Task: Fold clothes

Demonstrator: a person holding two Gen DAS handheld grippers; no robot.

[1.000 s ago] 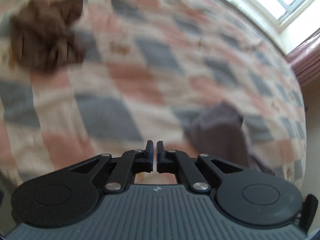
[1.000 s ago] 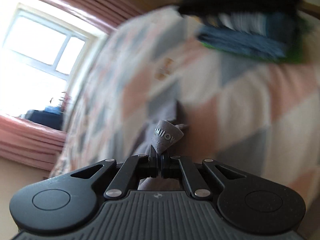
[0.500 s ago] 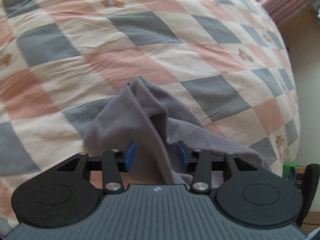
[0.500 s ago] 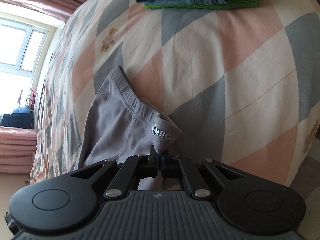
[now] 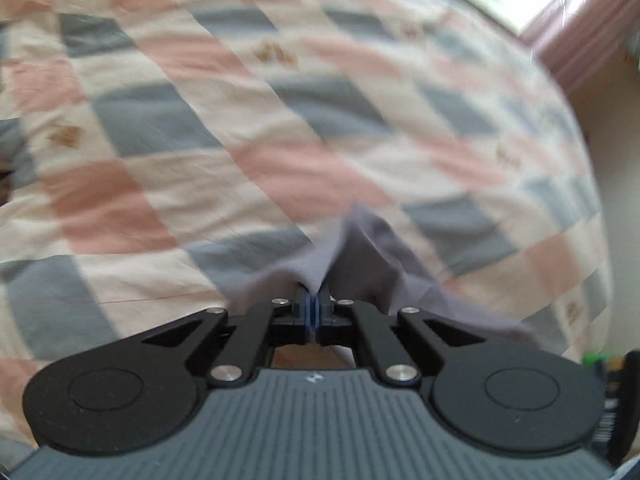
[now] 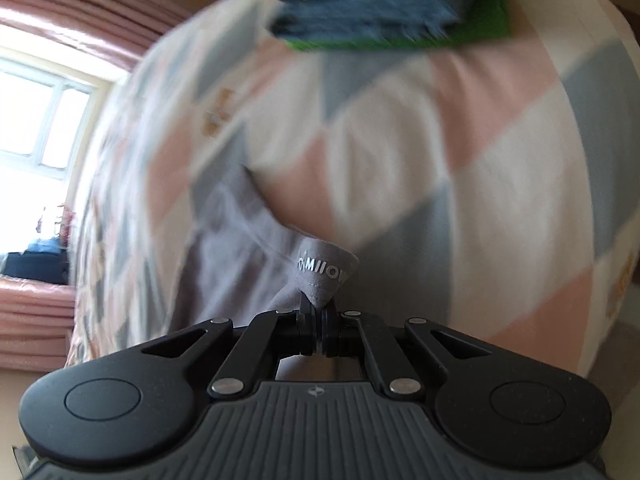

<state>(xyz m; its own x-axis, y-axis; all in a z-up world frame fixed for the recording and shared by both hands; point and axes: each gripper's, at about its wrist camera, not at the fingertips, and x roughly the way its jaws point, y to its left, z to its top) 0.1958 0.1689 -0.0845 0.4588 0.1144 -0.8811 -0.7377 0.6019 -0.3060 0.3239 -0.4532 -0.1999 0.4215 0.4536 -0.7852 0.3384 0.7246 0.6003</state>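
My left gripper (image 5: 315,307) pinches a raised fold of the grey garment (image 5: 372,256), its jaws having just closed on the cloth; blue pads (image 5: 309,309) meet with fabric peaking up between them; the garment trails away to the right over the checked bedspread (image 5: 168,128) of pink, grey and cream squares. My right gripper (image 6: 319,322) is clamped on the garment's waistband (image 6: 324,270), the white lettering on the band showing just above the jaws; the rest of the grey cloth (image 6: 236,248) stretches away to the left across the bed. At the far end of the bedspread (image 6: 460,160) sits a stack of folded clothes (image 6: 384,12), blue over green, blurred. A window (image 6: 36,120) glows at left beside pink curtains (image 6: 80,8); both views are smeared with motion.
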